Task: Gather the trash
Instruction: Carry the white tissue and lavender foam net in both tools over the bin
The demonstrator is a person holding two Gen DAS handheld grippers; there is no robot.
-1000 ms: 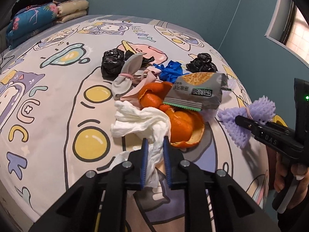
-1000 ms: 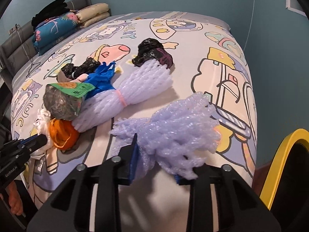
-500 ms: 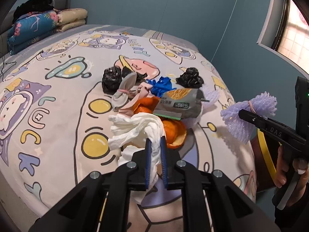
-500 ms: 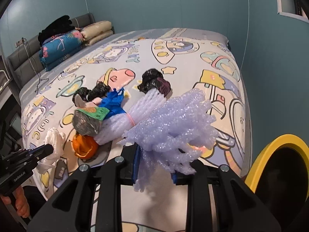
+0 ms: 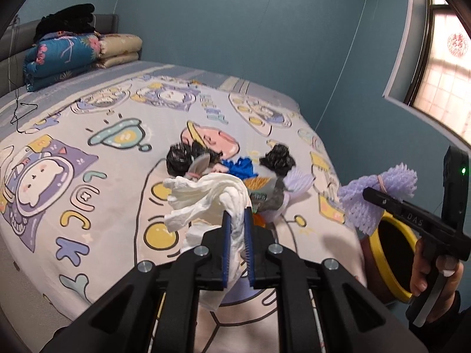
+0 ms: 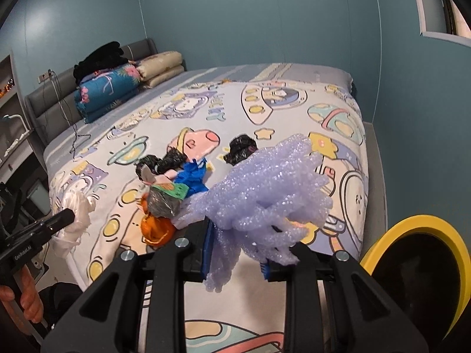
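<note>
Both sets of jaws are clamped on trash held above the bed (image 5: 88,153). On the left gripper (image 5: 237,244) they are pinched nearly together on a crumpled white tissue (image 5: 206,197), gripped at its trailing tail. On the right gripper (image 6: 235,253) they are closed a little wider on a lilac foam fruit net (image 6: 265,188), squeezed at its gathered middle.

Both pieces look almost weightless and soft; the tissue could tear or slip if pulled, and the springy foam net likely compresses and bulges around the pads, so a firm hold at the bunched part suits it. A yellow-rimmed bin (image 6: 418,276) stands just beside the bed.

More litter lies on the bed: orange peel (image 6: 156,229), a grey snack wrapper (image 6: 164,200), a blue glove (image 6: 191,176), black bags (image 6: 241,147). "DAS" reads on the right gripper's arm; the wrapper's print is illegible.
</note>
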